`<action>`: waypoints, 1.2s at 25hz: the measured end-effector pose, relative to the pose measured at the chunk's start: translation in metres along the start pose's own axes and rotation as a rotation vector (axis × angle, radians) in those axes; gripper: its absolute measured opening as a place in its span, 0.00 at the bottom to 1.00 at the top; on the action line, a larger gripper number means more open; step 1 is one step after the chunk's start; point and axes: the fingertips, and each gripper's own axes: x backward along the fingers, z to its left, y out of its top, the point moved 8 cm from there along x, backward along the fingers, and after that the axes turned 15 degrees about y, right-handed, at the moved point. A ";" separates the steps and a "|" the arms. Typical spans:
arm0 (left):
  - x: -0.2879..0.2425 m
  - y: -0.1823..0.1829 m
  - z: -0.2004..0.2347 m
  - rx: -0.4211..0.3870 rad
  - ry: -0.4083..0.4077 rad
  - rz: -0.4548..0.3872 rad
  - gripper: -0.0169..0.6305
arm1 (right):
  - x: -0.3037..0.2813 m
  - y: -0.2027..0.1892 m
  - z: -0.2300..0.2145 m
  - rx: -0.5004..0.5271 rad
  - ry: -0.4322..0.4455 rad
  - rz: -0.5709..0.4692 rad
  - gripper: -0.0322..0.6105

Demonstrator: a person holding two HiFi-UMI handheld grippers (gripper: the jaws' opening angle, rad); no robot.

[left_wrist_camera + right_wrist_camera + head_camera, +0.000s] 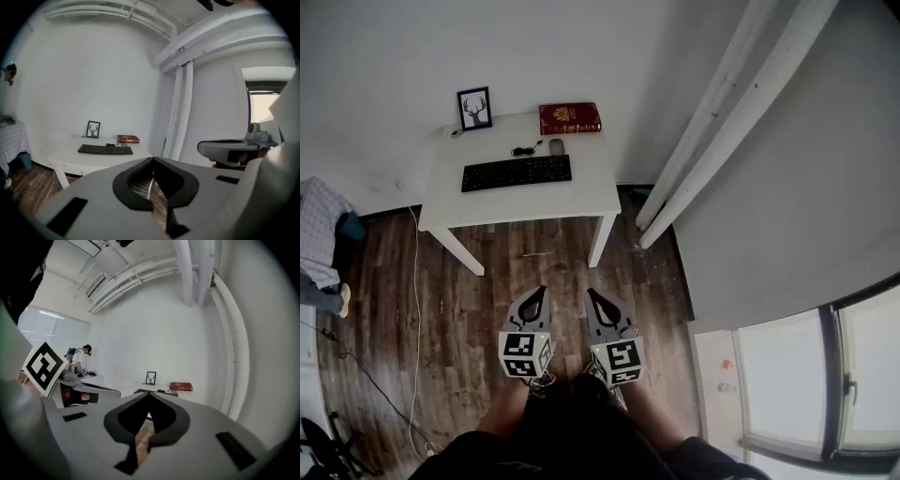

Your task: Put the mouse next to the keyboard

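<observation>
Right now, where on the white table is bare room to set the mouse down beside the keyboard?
The table is bare right of the keyboard and left of it. A bare strip runs along the front edge. The back is crowded: framed picture, mouse with its cable, red book.

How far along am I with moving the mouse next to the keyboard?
Nothing looks done: the mouse lies behind the keyboard, by the book. In hand: nothing; the left gripper and right gripper are shut and empty, over the floor short of the table. Left: reach, grasp, set it beside the keyboard.
</observation>
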 end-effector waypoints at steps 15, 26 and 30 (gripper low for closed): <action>-0.017 0.001 -0.031 -0.017 0.022 0.005 0.03 | 0.009 -0.006 -0.035 -0.023 0.011 0.006 0.08; -0.029 -0.015 -0.052 -0.016 0.065 0.043 0.03 | 0.003 -0.020 -0.061 -0.041 0.075 0.006 0.08; -0.044 -0.017 -0.042 0.004 0.077 0.059 0.03 | -0.014 -0.024 -0.065 -0.033 0.091 0.031 0.08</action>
